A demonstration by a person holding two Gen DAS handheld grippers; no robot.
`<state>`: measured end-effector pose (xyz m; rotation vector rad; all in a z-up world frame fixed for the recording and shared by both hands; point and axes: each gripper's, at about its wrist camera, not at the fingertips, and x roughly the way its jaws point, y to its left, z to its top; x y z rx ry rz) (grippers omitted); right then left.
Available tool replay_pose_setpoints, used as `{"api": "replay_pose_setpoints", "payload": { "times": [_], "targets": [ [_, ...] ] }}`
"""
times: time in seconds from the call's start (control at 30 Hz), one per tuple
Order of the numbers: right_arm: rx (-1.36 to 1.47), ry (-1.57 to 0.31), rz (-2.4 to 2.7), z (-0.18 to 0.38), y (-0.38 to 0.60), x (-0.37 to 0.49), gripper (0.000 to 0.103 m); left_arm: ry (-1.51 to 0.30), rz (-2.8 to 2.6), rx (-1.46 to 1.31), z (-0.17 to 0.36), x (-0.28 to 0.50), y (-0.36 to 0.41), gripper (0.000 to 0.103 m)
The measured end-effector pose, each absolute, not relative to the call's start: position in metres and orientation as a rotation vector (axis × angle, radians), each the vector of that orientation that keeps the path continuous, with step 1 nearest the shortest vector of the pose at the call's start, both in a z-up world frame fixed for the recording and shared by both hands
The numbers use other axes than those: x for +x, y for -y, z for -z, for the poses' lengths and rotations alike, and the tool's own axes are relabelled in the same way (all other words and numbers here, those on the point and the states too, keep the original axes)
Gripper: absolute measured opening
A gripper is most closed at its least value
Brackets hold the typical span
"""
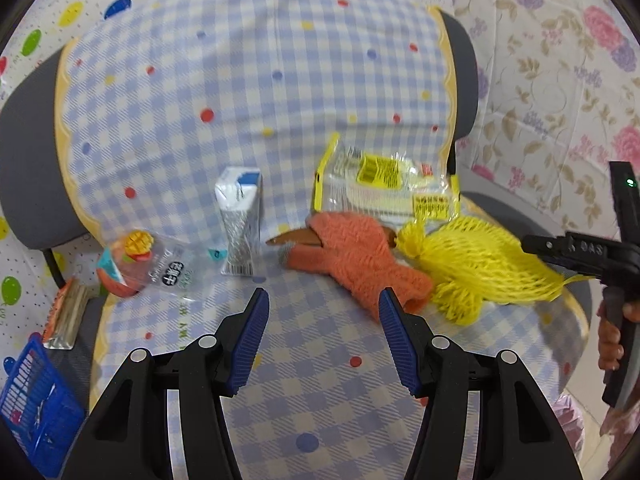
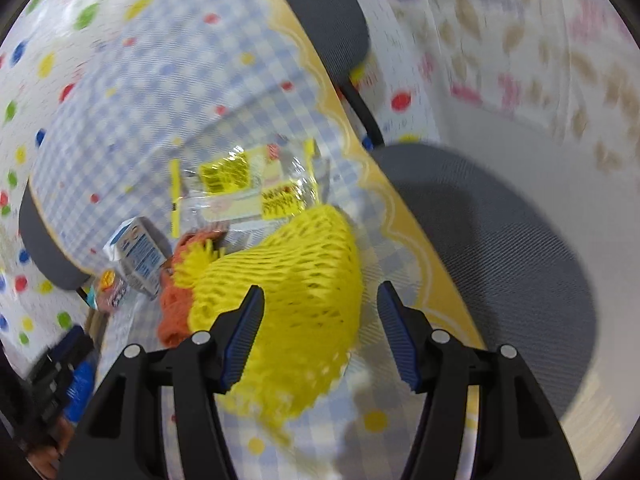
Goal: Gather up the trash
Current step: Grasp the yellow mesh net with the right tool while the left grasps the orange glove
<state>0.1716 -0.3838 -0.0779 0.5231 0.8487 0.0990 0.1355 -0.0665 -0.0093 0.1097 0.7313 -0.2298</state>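
Observation:
Trash lies on a chair seat covered with a blue checked cloth (image 1: 328,364). In the left wrist view, a yellow foam net (image 1: 480,264) touches an orange foam net (image 1: 360,256). A clear wrapper with yellow labels (image 1: 384,188) lies behind them. A small milk carton (image 1: 240,220) stands left of them, and a clear fruit-print packet (image 1: 152,268) lies further left. My left gripper (image 1: 323,296) hangs open just in front of the orange net, holding nothing. My right gripper (image 2: 320,288) is open over the yellow foam net (image 2: 288,312), and its pads do not press on the net.
A snack wrapper (image 1: 66,316) lies at the seat's left edge, with a blue basket (image 1: 32,396) below it. The chair's grey backrest (image 1: 24,184) stands behind the cloth. A second grey seat (image 2: 500,264) is to the right. Walls hung with patterned sheets enclose the place.

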Motion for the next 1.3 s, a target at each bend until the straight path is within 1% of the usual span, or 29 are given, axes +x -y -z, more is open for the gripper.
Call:
{"api": "replay_pose_setpoints", "payload": {
  "times": [0.1, 0.17, 0.2, 0.23, 0.27, 0.33, 0.47, 0.57, 0.63, 0.73, 0.77, 0.8, 0.97, 1.07, 1.17, 1.2, 1.23, 1.27, 1.3],
  "targets": [
    [0.642, -0.893, -0.143, 0.098, 0.39, 0.186, 0.057, -0.749, 0.242, 0.118, 0.017, 0.139, 0.07, 0.058],
    [0.7, -0.89, -0.175, 0.103, 0.39, 0.188, 0.043, -0.755, 0.249, 0.128, 0.019, 0.139, 0.072, 0.058],
    [0.715, -0.879, -0.182, 0.102, 0.39, 0.187, 0.033, -0.757, 0.252, 0.132, 0.02, 0.139, 0.073, 0.058],
    [0.722, -0.85, -0.195, 0.096, 0.389, 0.184, 0.02, -0.757, 0.255, 0.135, 0.02, 0.138, 0.074, 0.058],
    [0.717, -0.823, -0.206, 0.09, 0.389, 0.18, 0.014, -0.755, 0.259, 0.139, 0.02, 0.136, 0.075, 0.058],
    [0.678, -0.748, -0.223, 0.067, 0.388, 0.17, 0.012, -0.749, 0.261, 0.146, 0.019, 0.133, 0.077, 0.058],
    [0.446, -0.54, -0.089, -0.002, 0.385, 0.125, 0.011, -0.745, 0.265, 0.144, 0.017, 0.13, 0.08, 0.058],
    [0.247, -0.433, 0.052, -0.034, 0.375, 0.096, 0.011, -0.75, 0.274, 0.139, 0.019, 0.128, 0.087, 0.063],
    [0.162, -0.416, 0.091, -0.039, 0.368, 0.087, 0.011, -0.757, 0.283, 0.136, 0.021, 0.13, 0.092, 0.063],
    [0.102, -0.425, 0.108, -0.032, 0.36, 0.086, 0.011, -0.782, 0.292, 0.121, 0.027, 0.139, 0.1, 0.064],
    [0.091, -0.431, 0.11, -0.026, 0.356, 0.087, 0.011, -0.79, 0.288, 0.116, 0.029, 0.143, 0.102, 0.067],
    [0.089, -0.434, 0.109, -0.023, 0.356, 0.087, 0.011, -0.799, 0.279, 0.106, 0.032, 0.149, 0.106, 0.074],
    [0.095, -0.459, 0.092, -0.006, 0.352, 0.089, 0.011, -0.835, 0.212, 0.052, 0.043, 0.181, 0.111, 0.075],
    [0.074, -0.467, 0.088, 0.002, 0.347, 0.093, 0.011, -0.86, 0.183, 0.061, 0.055, 0.201, 0.117, 0.072],
    [0.066, -0.47, 0.087, 0.006, 0.345, 0.095, 0.011, -0.916, 0.188, 0.058, 0.072, 0.215, 0.122, 0.064],
    [0.064, -0.471, 0.087, 0.006, 0.344, 0.095, 0.011, -0.937, 0.199, 0.053, 0.077, 0.217, 0.124, 0.058],
    [0.062, -0.473, 0.087, 0.007, 0.344, 0.096, 0.011, -0.942, 0.206, 0.053, 0.08, 0.217, 0.125, 0.058],
    [0.06, -0.474, 0.085, 0.008, 0.343, 0.095, 0.011, -0.931, 0.202, 0.062, 0.08, 0.216, 0.126, 0.054],
    [0.058, -0.475, 0.084, 0.008, 0.342, 0.095, 0.011, -0.93, 0.219, 0.062, 0.08, 0.214, 0.127, 0.044]
  ]
}}
